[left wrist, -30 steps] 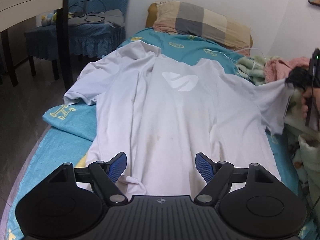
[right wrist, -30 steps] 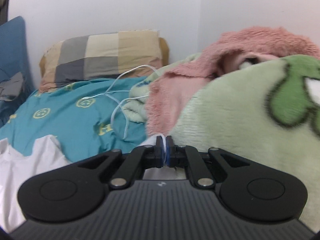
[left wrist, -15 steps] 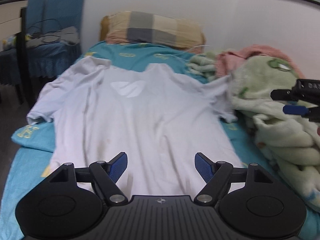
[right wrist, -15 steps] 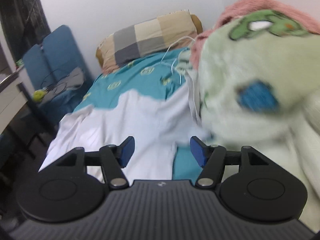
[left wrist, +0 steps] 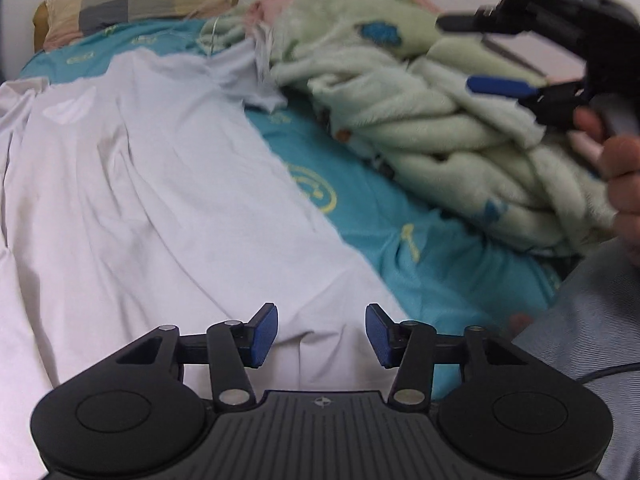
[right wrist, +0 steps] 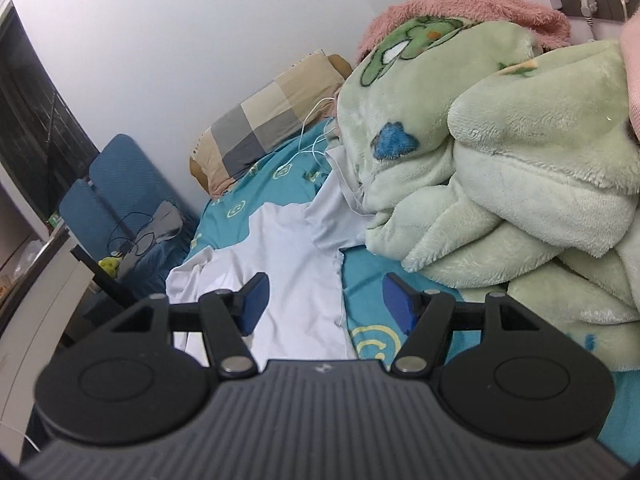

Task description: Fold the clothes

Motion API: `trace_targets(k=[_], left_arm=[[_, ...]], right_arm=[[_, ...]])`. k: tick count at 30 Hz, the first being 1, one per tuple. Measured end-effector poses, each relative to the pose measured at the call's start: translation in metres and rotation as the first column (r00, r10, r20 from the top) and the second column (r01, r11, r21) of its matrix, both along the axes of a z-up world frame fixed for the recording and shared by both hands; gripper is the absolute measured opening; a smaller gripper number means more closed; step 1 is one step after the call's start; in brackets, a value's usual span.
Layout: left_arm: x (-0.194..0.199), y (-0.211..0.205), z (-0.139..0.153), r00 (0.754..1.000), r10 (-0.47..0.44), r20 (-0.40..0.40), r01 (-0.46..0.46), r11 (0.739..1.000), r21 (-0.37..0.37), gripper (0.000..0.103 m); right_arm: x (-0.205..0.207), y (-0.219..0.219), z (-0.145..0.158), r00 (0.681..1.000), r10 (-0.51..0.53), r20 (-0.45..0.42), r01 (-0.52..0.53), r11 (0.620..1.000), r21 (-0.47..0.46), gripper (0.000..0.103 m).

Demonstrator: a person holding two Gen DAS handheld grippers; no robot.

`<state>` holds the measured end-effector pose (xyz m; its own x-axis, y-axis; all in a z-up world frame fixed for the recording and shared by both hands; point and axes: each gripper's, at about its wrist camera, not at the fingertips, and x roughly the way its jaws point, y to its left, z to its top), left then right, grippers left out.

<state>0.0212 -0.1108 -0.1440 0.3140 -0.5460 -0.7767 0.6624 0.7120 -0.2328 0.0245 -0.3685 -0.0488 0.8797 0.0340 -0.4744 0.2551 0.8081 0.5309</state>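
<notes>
A white T-shirt [left wrist: 140, 184] lies spread flat on the teal bed sheet [left wrist: 380, 216], its right sleeve [left wrist: 248, 80] against the green blanket. My left gripper [left wrist: 322, 334] is open and empty, hovering just above the shirt's lower right hem. My right gripper [right wrist: 324, 304] is open and empty, raised over the shirt's right edge [right wrist: 304, 264]. The right gripper also shows in the left wrist view [left wrist: 520, 60], held by a hand at the upper right above the blanket.
A crumpled green fleece blanket [right wrist: 500, 168] and a pink one [right wrist: 460, 8] pile along the bed's right side by the wall. A checked pillow [right wrist: 272, 120] lies at the head. A white cable [right wrist: 316, 136] trails nearby. Blue chairs [right wrist: 120, 200] stand left of the bed.
My right gripper has let go of the shirt's right sleeve, opened and pulled back and up. My left gripper has swung right toward the shirt's lower right hem.
</notes>
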Motion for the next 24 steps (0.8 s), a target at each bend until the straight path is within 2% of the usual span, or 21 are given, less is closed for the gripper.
trace_targets(k=[3,5,6,7,9,14,17,21,23,24], left_arm=[[-0.005,-0.011,-0.01,0.999,-0.043,-0.034,0.044,0.998,0.037,0.05],[-0.012,-0.018,-0.012,0.997,-0.067,-0.041,0.069,0.996,0.06,0.044],[-0.014,-0.021,-0.013,0.997,-0.069,-0.044,0.072,0.995,0.072,0.028],[-0.015,-0.026,-0.013,0.997,-0.065,-0.051,0.069,0.994,0.084,0.007],[-0.017,-0.032,-0.01,0.994,-0.059,-0.097,0.066,0.995,0.072,0.0],[-0.038,-0.057,-0.006,0.981,-0.094,-0.169,0.106,0.992,0.062,0.0],[-0.032,-0.053,-0.02,0.973,-0.061,-0.221,0.072,0.996,0.046,0.0],[-0.033,-0.048,-0.017,0.978,-0.065,-0.199,0.072,0.997,0.029,0.0],[-0.033,-0.048,-0.007,0.981,-0.066,-0.182,0.069,0.998,0.008,0.011],[-0.032,-0.045,0.0,0.984,-0.061,-0.169,0.061,0.998,-0.003,0.027]], right_arm=[[-0.003,-0.003,-0.005,1.0,0.013,-0.004,-0.013,0.999,0.034,0.066],[-0.004,-0.004,-0.007,1.0,0.028,0.003,-0.028,0.998,0.058,0.066],[-0.005,-0.005,-0.008,0.999,0.031,0.006,-0.032,0.998,0.062,0.066],[-0.005,-0.005,-0.009,0.999,0.034,0.009,-0.035,0.997,0.064,0.066],[-0.003,-0.007,-0.012,1.0,0.031,0.006,-0.031,0.997,0.068,0.066],[-0.001,-0.014,-0.019,1.0,0.022,0.003,-0.022,0.995,0.094,0.066],[0.002,-0.016,-0.023,1.0,0.027,-0.008,-0.026,0.995,0.101,0.066],[0.007,-0.012,-0.025,0.999,0.048,-0.021,-0.046,0.994,0.096,0.066],[0.01,-0.009,-0.027,0.998,0.063,-0.026,-0.061,0.995,0.085,0.066],[0.012,-0.007,-0.028,0.997,0.071,-0.031,-0.068,0.994,0.085,0.066]])
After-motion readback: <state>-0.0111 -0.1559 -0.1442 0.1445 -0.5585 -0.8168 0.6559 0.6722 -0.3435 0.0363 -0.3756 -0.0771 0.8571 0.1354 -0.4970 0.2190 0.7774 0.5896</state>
